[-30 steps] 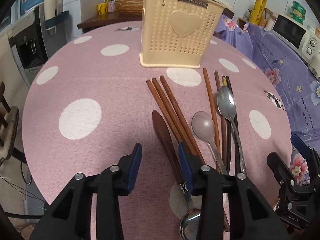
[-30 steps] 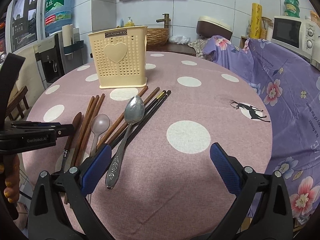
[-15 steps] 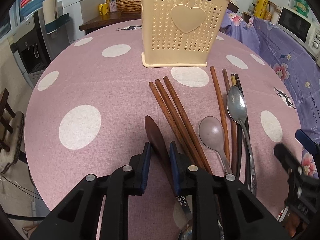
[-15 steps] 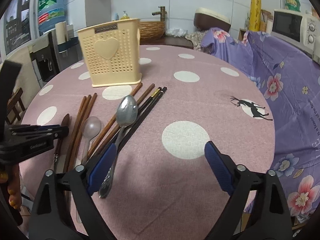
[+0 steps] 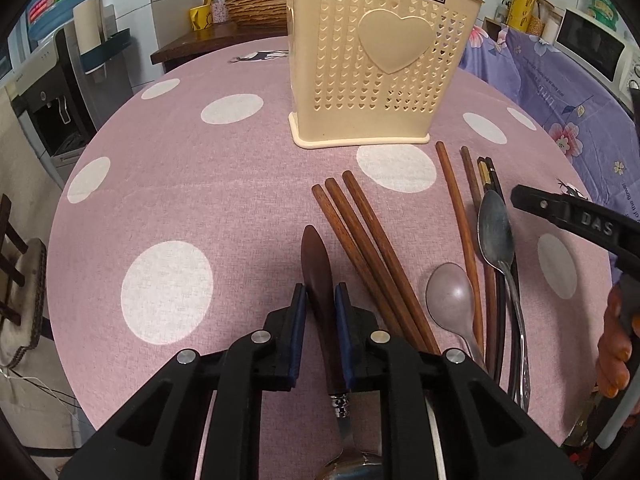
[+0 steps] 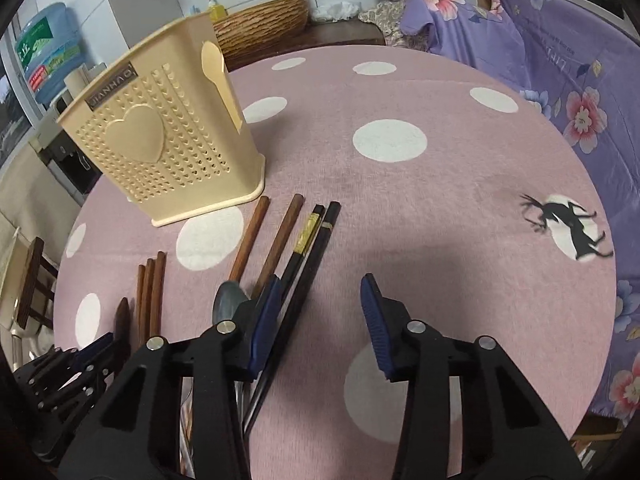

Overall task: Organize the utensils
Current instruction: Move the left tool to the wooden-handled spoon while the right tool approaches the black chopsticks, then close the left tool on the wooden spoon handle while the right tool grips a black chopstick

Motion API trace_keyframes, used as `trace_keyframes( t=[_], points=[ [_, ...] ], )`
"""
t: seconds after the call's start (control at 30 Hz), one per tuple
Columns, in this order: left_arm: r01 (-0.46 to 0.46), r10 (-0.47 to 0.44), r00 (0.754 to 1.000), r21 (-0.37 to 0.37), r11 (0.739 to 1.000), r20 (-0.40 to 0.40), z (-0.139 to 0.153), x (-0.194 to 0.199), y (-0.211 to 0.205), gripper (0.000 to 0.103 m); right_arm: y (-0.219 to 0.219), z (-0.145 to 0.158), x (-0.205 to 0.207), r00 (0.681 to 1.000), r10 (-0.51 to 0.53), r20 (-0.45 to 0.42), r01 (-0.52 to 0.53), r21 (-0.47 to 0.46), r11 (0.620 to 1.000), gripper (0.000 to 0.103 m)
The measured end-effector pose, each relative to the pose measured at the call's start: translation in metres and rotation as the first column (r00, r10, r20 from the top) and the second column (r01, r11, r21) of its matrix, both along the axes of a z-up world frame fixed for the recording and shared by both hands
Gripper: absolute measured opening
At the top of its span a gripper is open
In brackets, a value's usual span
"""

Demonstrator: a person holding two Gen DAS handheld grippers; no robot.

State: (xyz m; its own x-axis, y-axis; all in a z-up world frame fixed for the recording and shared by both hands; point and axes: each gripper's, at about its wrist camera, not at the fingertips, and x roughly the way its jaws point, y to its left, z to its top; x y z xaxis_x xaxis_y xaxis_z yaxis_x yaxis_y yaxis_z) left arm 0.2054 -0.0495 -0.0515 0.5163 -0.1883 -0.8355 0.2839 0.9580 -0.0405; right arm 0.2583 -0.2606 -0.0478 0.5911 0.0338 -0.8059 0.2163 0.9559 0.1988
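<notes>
My left tool clamps the light, stiff, slippery wooden-handled spoon mid-handle; my right tool, narrowing, grips nothing.

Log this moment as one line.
left gripper: shut on wooden-handled spoon | right gripper: closing, nothing gripped | holder: upright

matt cloth tablecloth, perforated plastic holder

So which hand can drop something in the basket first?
Left, probably: the left gripper is shut on the brown wooden-handled spoon. The right gripper has nothing between its pads.
</notes>
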Motion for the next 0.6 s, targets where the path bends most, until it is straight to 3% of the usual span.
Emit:
trace_keyframes(
  t=[0.07, 0.33, 0.6],
  points=[
    [0.005, -0.005, 1.000, 0.005, 1.000, 0.002, 0.000, 0.001, 0.000, 0.016, 0.003, -0.006, 0.009, 0.999, -0.002, -0.046, 0.000, -0.026, 1.000, 0.037],
    [0.016, -0.016, 1.000, 0.013, 1.000, 0.000, 0.000, 0.003, -0.001, 0.016, 0.011, -0.010, 0.023, 0.998, 0.002, -0.069, -0.008, -0.084, 0.996, 0.026],
    [0.012, -0.012, 1.000, 0.032, 0.999, -0.005, 0.000, 0.011, -0.003, 0.016, 0.004, -0.009, 0.042, 0.993, -0.038, -0.111, 0.030, -0.073, 0.997, 0.022]
  ],
)
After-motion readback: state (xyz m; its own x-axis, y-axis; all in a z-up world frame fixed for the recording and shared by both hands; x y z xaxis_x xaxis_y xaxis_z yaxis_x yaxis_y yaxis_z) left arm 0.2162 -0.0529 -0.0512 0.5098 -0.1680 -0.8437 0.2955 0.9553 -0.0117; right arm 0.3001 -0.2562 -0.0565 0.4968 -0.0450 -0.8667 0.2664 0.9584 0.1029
